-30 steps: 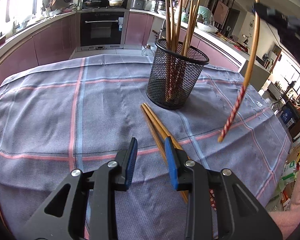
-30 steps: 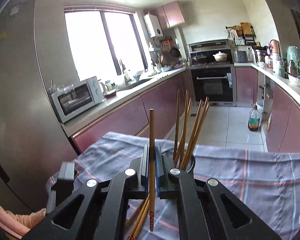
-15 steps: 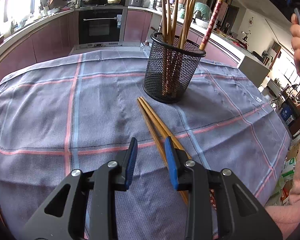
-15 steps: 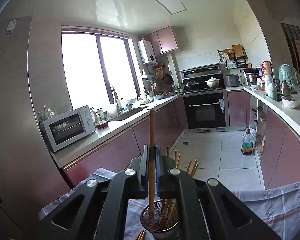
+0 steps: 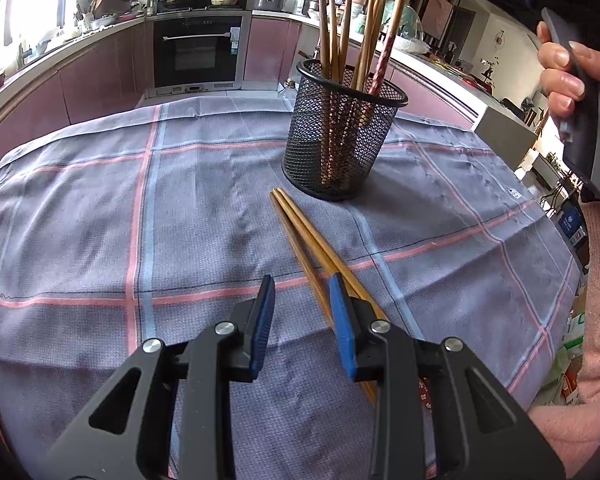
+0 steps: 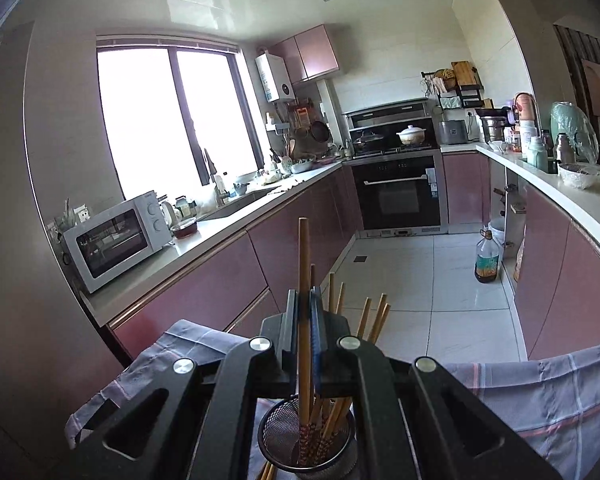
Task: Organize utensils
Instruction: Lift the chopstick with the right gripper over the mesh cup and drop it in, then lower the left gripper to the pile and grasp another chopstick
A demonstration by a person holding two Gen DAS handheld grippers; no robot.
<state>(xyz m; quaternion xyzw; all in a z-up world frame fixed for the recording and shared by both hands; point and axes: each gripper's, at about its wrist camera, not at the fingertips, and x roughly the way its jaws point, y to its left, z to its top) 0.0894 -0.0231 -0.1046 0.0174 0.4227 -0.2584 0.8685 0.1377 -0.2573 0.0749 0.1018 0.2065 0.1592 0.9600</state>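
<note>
Chopstick point(image 6: 303, 280), upright, patterned end down inside the mesh cup point(image 6: 272, 432), pinched between the closed pads of the right gripper point(image 6: 305, 312). Other chopsticks point(image 5: 340, 40) stand in the cup. Two chopsticks point(image 5: 300, 224) lie on the checked cloth point(image 5: 140, 200) near it. Left gripper point(image 5: 300, 312), part-open and empty, hovers over their near ends.

Chopstick going into the mesh cup

The right gripper point(image 6: 305, 312) has its jaws pinched on an upright chopstick point(image 6: 303, 256), patterned tip down inside the black mesh cup point(image 6: 276, 436) among others, on the cloth-covered desk point(image 6: 548, 396).
</note>
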